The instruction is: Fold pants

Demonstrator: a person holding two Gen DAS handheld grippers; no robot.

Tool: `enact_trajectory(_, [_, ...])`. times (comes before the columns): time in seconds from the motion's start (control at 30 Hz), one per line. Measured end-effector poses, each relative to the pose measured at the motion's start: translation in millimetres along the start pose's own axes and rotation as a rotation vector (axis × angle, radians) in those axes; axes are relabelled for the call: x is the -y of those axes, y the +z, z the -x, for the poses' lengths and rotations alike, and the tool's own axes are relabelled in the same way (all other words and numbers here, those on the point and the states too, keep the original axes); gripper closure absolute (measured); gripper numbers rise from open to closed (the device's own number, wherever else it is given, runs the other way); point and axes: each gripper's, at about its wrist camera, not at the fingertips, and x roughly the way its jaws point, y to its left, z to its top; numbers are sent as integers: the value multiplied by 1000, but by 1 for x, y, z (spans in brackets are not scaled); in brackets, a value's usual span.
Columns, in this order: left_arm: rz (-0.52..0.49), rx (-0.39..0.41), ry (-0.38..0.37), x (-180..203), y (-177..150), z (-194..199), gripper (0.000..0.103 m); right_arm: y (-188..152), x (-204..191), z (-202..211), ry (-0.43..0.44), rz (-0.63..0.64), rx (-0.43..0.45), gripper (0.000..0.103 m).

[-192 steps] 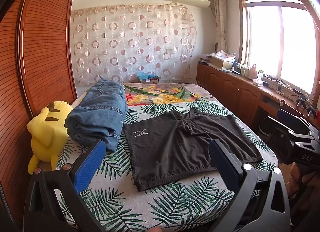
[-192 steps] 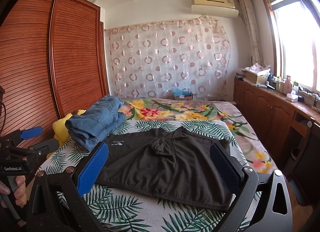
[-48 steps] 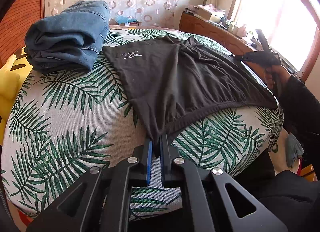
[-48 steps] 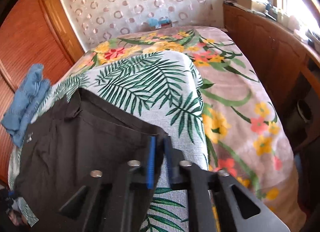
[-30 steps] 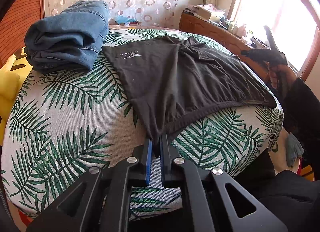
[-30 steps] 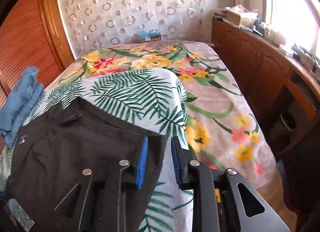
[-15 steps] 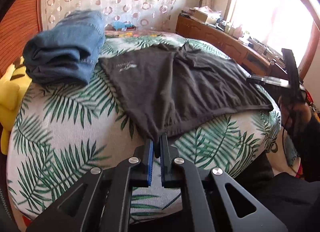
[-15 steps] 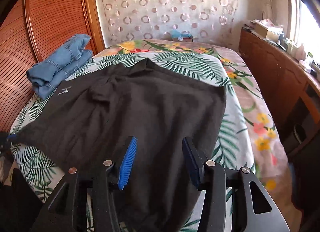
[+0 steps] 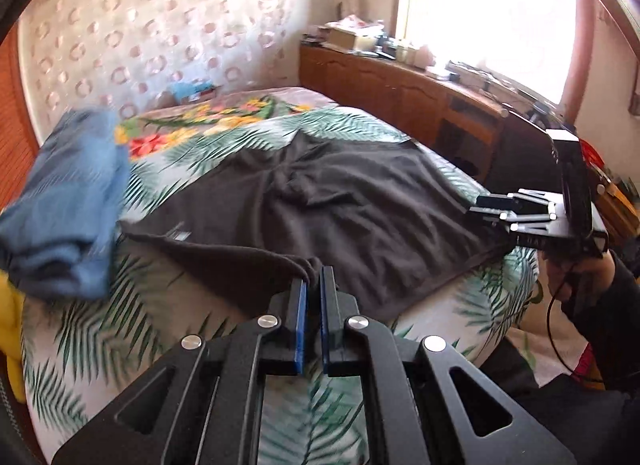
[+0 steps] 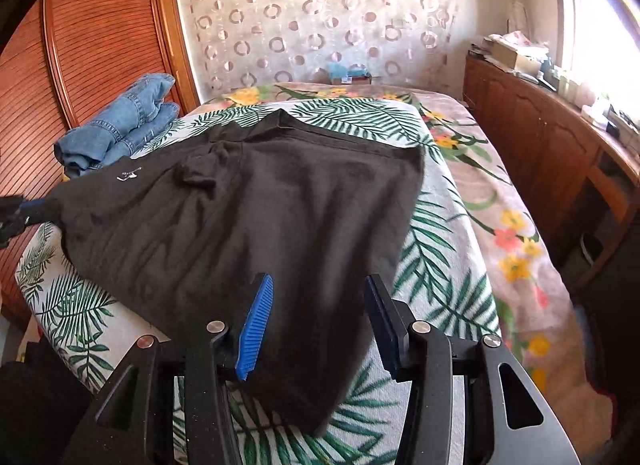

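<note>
Black shorts [image 10: 280,205] lie spread on the palm-leaf bedspread [image 10: 440,273]. My left gripper [image 9: 313,285] is shut on a corner of the shorts [image 9: 320,201] and lifts it slightly off the bed. The left gripper also shows at the left edge of the right wrist view [image 10: 36,207], pinching that corner. My right gripper [image 10: 318,297] is open, its blue pads straddling the near leg of the shorts just above the fabric. The right gripper shows in the left wrist view [image 9: 504,211] at the shorts' far right edge.
Folded blue jeans [image 10: 120,121] lie at the bed's left side, with a yellow plush toy [image 9: 10,345] beside them. A wooden wardrobe [image 10: 80,45] stands on the left. A wooden counter [image 10: 560,137] under the window runs along the right.
My right gripper let go of the far shorts corner, opened wide and moved to the near leg. My left gripper, still shut on its corner, lifted it and swung right.
</note>
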Motion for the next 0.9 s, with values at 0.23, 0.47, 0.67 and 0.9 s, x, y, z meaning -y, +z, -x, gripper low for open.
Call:
enact_trajectory(0.23, [-93, 17, -69, 43, 43, -17, 97, -6, 6, 14, -7, -26, 14, 54])
enact_trajectory(0.47, [-170, 16, -120, 82, 73, -34, 97, -11, 12, 28, -12, -45, 34, 54])
enact_trajectory(0.67, [-165, -28, -107, 89, 73, -45, 96, -13, 9, 29, -6, -53, 38, 54])
enact_trajectory(0.9, [-130, -6, -54, 78, 66, -37, 69, -11, 5, 30, 13, -41, 40, 54])
